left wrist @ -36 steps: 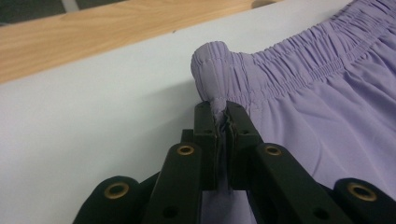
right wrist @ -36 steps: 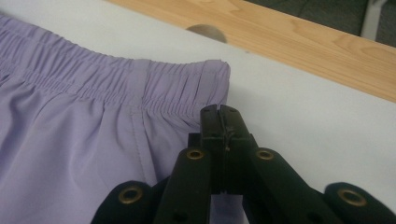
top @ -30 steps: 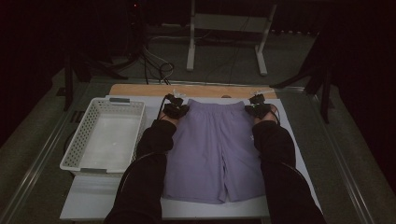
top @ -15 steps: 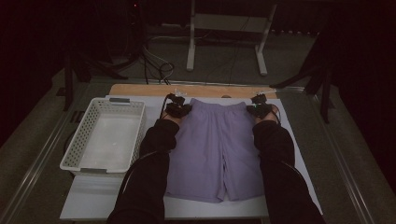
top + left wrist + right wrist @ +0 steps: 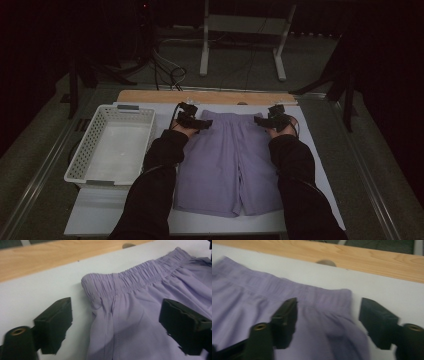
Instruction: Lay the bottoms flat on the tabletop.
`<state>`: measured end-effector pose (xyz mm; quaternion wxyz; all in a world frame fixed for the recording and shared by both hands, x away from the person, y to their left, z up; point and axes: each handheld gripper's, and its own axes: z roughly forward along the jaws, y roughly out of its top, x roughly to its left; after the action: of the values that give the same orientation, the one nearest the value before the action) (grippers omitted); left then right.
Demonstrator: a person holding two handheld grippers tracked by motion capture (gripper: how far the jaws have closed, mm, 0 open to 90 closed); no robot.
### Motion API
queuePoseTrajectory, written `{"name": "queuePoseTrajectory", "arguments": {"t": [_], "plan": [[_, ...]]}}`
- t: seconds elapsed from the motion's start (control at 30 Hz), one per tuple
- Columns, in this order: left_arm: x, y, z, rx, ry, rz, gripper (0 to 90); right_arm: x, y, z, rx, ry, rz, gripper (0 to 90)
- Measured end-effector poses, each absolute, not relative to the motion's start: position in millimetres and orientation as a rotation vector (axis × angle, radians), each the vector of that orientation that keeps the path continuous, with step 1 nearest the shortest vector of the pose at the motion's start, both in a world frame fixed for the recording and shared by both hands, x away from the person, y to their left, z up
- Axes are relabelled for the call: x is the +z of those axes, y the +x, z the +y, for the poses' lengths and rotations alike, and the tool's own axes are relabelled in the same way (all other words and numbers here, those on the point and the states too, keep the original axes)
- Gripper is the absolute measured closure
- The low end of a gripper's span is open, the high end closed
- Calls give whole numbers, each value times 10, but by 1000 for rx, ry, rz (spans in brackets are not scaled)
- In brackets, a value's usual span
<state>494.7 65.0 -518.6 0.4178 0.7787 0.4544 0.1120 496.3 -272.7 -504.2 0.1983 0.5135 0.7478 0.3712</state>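
**Both tools let go at the waistband corners of the shorts**

High view: the lilac shorts (image 5: 227,165) lie flat on the white worktop (image 5: 115,215), waistband away from the person, legs toward them. The left tool (image 5: 202,123) sits at the waistband's left corner and the right tool (image 5: 260,120) at its right corner, one hand per corner, which suits spreading the garment evenly. A white basket (image 5: 82,167) stands just beside the shorts on the left, probably where they will go once folded. A wooden strip (image 5: 150,96) runs along the worktop's far edge.

Left gripper view: the jaws of the left tool (image 5: 115,323) have just been opening and stand wide apart. The gathered waistband corner (image 5: 100,287) lies between them, yet neither pad presses on it; the cloth rests on the worktop under its own weight.

Right gripper view: the right tool (image 5: 328,320) has likewise just been opening. Its jaws straddle the other corner of the waistband (image 5: 337,298) without pinching it. The picture is slightly blurred, so finer contact cannot be told
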Motion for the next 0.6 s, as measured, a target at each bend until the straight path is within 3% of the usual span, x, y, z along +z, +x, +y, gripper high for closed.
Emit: {"name": "queuePoseTrajectory", "arguments": {"t": [0.2,0.6], "plan": [[-5092,4826,696,307,1968,1091,12,-5032,4880,-2640,1150,1356,2216,133],[-4912,4579,738,292,1968,996,7,-4882,4751,-2397,1206,1190,2231,108]]}}
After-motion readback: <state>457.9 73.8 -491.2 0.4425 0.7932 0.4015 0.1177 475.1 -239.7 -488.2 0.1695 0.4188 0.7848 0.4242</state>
